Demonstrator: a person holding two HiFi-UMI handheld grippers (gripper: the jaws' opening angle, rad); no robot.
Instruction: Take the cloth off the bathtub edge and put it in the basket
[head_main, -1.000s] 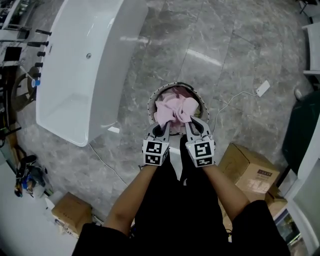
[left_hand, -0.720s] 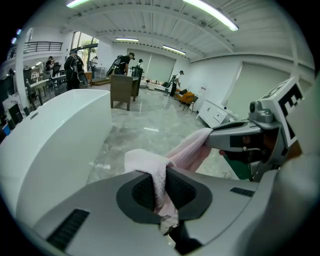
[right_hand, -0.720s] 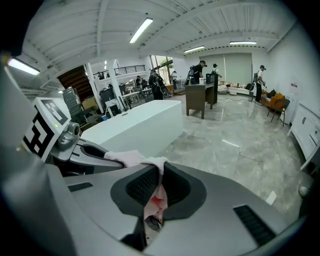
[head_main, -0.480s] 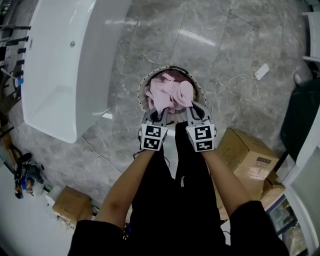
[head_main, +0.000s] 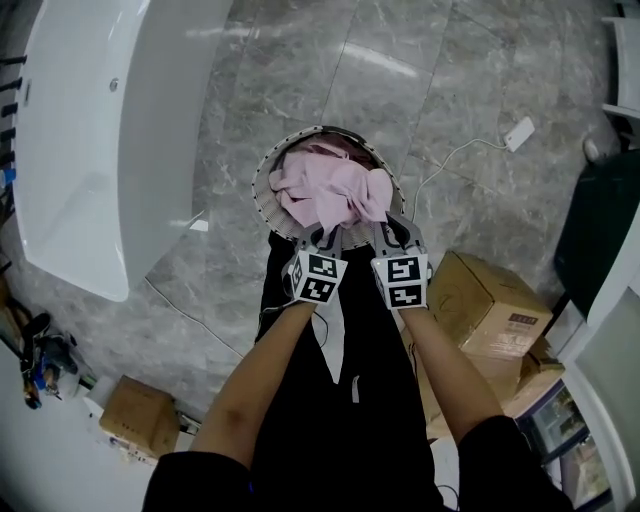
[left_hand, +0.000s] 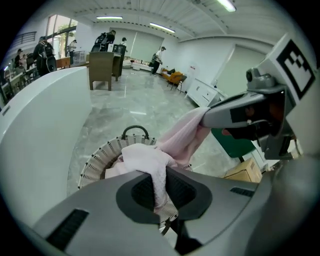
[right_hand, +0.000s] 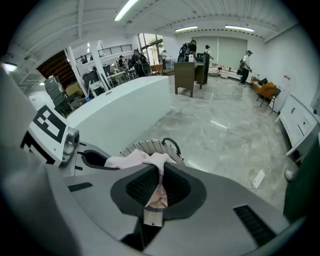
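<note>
A pink cloth (head_main: 330, 190) hangs bunched over the round slatted basket (head_main: 268, 165) on the floor. My left gripper (head_main: 316, 238) is shut on the cloth's near left edge, and my right gripper (head_main: 392, 232) is shut on its near right edge. Between the left jaws a fold of the cloth (left_hand: 150, 167) is pinched, with the basket (left_hand: 102, 160) just beyond. A fold with a white tag is clamped in the right gripper (right_hand: 159, 181), above the basket (right_hand: 150, 146). The white bathtub (head_main: 95, 130) stands to the left, with no cloth on its edge.
Cardboard boxes (head_main: 490, 305) sit on the floor to the right, and another box (head_main: 140, 415) at lower left. A white cable with a plug block (head_main: 519, 133) trails across the grey marble floor. A dark green bin (head_main: 600, 220) stands at far right. People stand far off in the hall.
Both grippers, still clamped on the cloth, have stayed over the basket while the head camera shifted, so the tub and basket slid left and up in view. The cloth sits lower over the basket.
</note>
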